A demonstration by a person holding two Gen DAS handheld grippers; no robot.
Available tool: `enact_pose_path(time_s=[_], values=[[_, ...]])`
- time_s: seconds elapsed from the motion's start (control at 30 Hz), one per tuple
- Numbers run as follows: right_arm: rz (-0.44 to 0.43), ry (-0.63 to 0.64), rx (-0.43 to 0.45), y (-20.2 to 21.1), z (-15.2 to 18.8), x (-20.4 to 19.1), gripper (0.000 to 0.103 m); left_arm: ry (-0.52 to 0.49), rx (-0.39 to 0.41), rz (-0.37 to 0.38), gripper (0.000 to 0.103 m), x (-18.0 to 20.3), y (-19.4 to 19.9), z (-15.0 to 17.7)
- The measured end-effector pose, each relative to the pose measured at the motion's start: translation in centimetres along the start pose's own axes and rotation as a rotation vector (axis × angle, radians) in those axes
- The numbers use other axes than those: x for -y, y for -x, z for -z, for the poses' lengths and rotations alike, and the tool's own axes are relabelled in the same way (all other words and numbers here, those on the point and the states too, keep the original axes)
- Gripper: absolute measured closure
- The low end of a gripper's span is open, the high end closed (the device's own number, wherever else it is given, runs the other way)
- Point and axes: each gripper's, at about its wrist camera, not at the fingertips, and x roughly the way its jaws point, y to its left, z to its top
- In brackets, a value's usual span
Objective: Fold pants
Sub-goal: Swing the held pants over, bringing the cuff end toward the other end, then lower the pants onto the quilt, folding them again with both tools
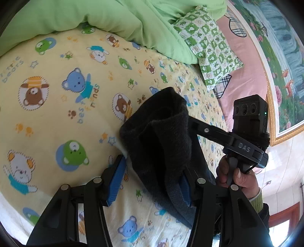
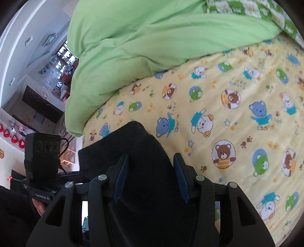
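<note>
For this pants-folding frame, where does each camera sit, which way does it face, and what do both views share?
Left wrist: on the left gripper, facing down over the bear-print sheet; the dark pants, right gripper and a hand show.
Right wrist: on the right gripper, facing pants and green duvet; the left gripper's body shows at lower left.
Shared: pants, sheet, duvet.

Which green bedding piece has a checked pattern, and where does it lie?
The checked pillow, on the pink sheet; the green duvet is plain.

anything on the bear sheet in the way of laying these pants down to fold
Nothing visible. The dark pants hang between both grippers over the bare yellow bear sheet. The green quilt is bunched along the far side, off the open area.
</note>
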Motion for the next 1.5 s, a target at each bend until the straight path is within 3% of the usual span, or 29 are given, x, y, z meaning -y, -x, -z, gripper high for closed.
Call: enact_pose_path(time_s=[0.03, 0.07, 0.23, 0.5, 0.87, 1.2, 1.5], values=[[-0.011, -0.013, 0.000, -0.2, 0.1, 0.3, 0.065, -0.009, 0.001, -0.004, 0.058, 0.0, -0.1, 0.0], [-0.015, -0.022, 0.000, -0.2, 0.1, 0.5, 0.072, -0.017, 0.000, -0.003, 0.068, 0.1, -0.2, -0.1], [-0.005, -0.039, 0.038, 1.4, 0.8, 0.5, 0.095, -0.065, 0.020, -0.021, 0.076, 1.4, 0.0, 0.3], [-0.017, -0.024, 0.146, 5.4, 1.8, -1.2, 0.096, -0.164, 0.075, 0.021, 0.078, 5.7, 3.1, 0.6], [-0.019, -0.041, 0.347, 13.7, 4.9, -3.3, 0.097, -0.322, 0.099, 0.150, 0.079, 13.8, 6.6, 2.5], [-0.021, -0.125, 0.531, 21.4, 11.3, -2.7, 0.097, -0.494, 0.036, 0.248, 0.079, 21.8, 6.9, 8.3], [0.017, -0.208, 0.632, 25.7, 18.1, -1.1, 0.097, -0.633, -0.048, 0.249, 0.079, 26.7, 4.1, 13.9]])
